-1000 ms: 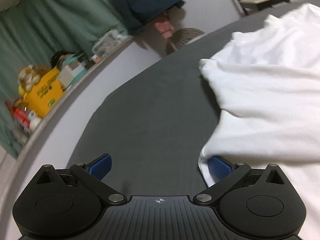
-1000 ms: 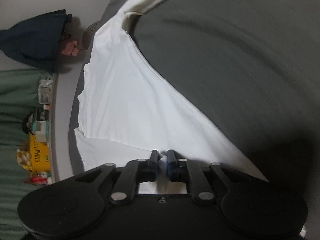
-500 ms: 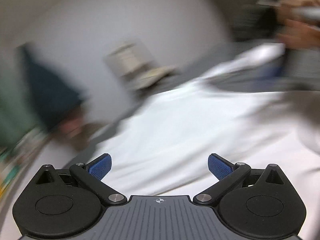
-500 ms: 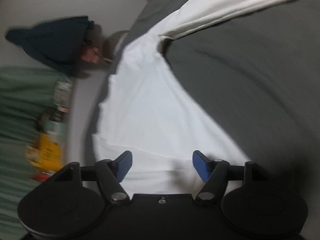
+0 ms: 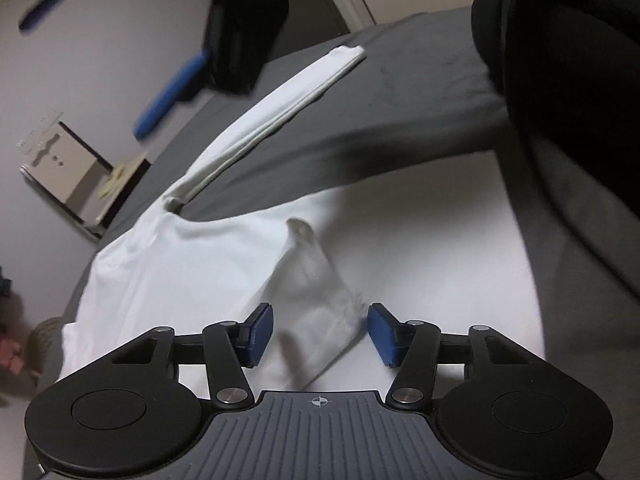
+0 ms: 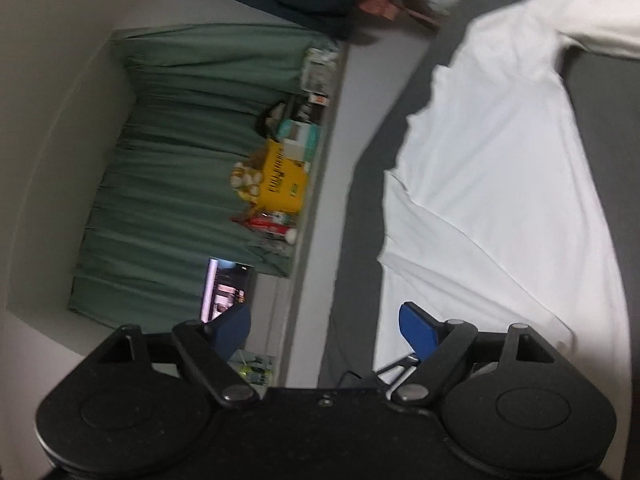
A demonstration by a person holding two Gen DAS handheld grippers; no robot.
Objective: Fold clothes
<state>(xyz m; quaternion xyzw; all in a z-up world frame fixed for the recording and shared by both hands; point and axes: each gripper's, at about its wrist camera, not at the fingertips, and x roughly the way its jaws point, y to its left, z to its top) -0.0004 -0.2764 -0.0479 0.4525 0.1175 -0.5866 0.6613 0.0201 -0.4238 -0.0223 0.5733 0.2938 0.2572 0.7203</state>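
A: Where's the white shirt [image 5: 420,216]?

B: Spread mid-frame on the grey bed [image 5: 420,92]. The left gripper [image 5: 318,330] has just been closing around a raised fold, pads not touching.

A: Right gripper [image 6: 324,326]?

B: Just opened wide, empty (lower frame). Pinch the fold squarely first.

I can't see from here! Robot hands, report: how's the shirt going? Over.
Left gripper closing around a raised shirt fold, pads not pressing yet. Right gripper opening, empty. Shirt on grey bed, sleeve out. Nothing blocking.
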